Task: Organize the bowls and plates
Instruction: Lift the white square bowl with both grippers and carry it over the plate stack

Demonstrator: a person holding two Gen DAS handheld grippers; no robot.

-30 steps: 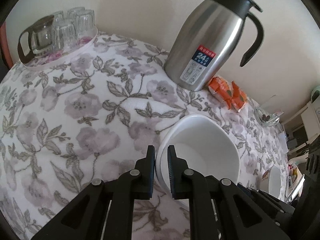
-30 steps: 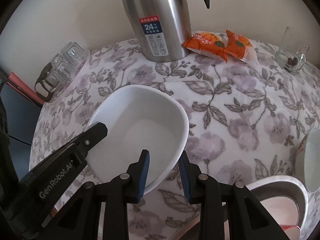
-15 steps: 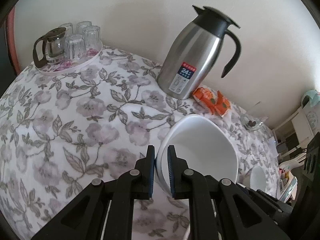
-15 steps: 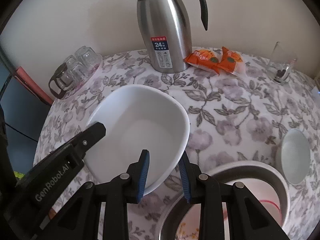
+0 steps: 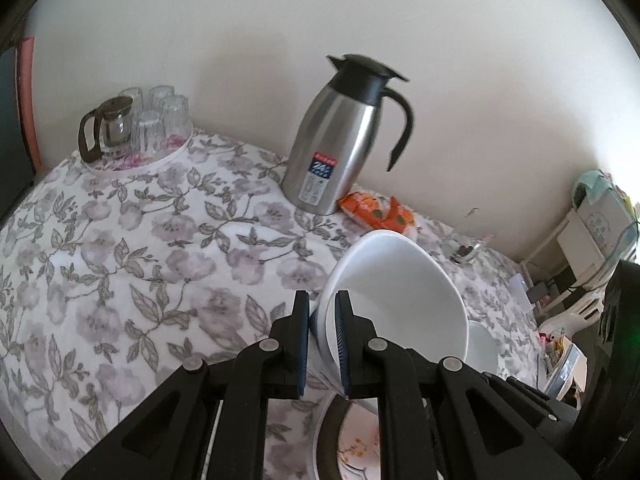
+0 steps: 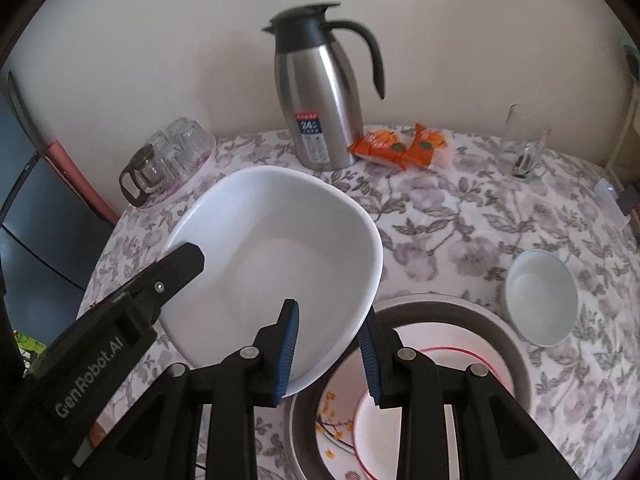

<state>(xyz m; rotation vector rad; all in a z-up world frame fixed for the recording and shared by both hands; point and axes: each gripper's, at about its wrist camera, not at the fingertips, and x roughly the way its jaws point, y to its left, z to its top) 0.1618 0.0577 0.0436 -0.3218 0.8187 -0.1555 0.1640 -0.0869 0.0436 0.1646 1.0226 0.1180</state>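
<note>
A large white square bowl (image 6: 276,264) hangs in the air, held at two rims. My left gripper (image 5: 323,344) is shut on its left rim; the bowl also shows in the left wrist view (image 5: 396,300). My right gripper (image 6: 328,354) is shut on its near right rim. Below the bowl lies a stack of plates (image 6: 452,364): a wide grey-rimmed plate with a white, red-lined plate on it. A small white bowl (image 6: 540,296) sits on the table to the right of the stack.
The round table has a floral cloth (image 5: 120,264). A steel thermos jug (image 6: 320,100) stands at the back with orange snack packets (image 6: 400,146) beside it. A tray with glasses and a small teapot (image 5: 136,132) is at the back left. A glass (image 6: 524,144) stands at the back right.
Both grippers have lifted the white bowl up and back from the table. The plate stack and the small bowl have come into view below.
</note>
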